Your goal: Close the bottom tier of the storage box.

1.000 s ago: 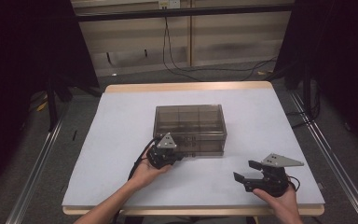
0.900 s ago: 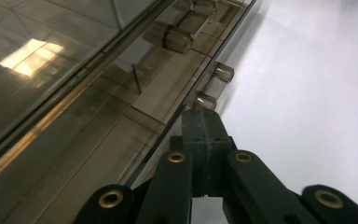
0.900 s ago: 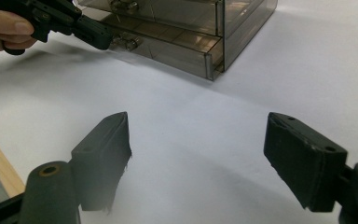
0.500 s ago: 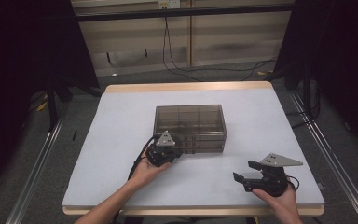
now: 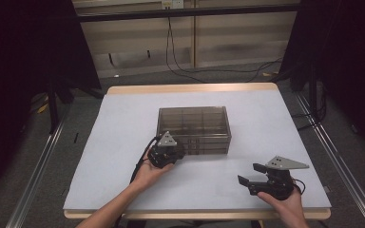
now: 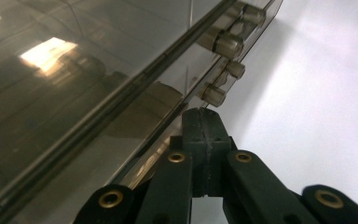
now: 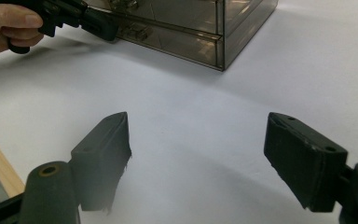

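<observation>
A smoky see-through drawer box point(image 5: 193, 121) stands in the middle of the white table point(image 5: 119, 128). My left gripper point(image 5: 180, 153) is at the box's front left corner, jaws shut together. In the left gripper view its tip point(image 6: 202, 114) sits just under the lowest of several round drawer knobs point(image 6: 213, 94), close against the box front point(image 6: 74, 93); I see nothing between the jaws. My right gripper point(image 5: 248, 173) rests near the table's front right, open and apart from the box. Its wide-spread jaws point(image 7: 198, 135) hold nothing and face the box point(image 7: 191, 28) and the left gripper point(image 7: 107, 28).
The table's wooden edge point(image 5: 190, 89) runs along the far side, and cables point(image 5: 190, 71) lie on the floor beyond it. Metal rails point(image 5: 33, 161) flank the table on both sides. Bare white surface lies between the two grippers and around the box.
My left gripper has edged slightly closer to the box front. The right gripper has stayed where it was, still open.
</observation>
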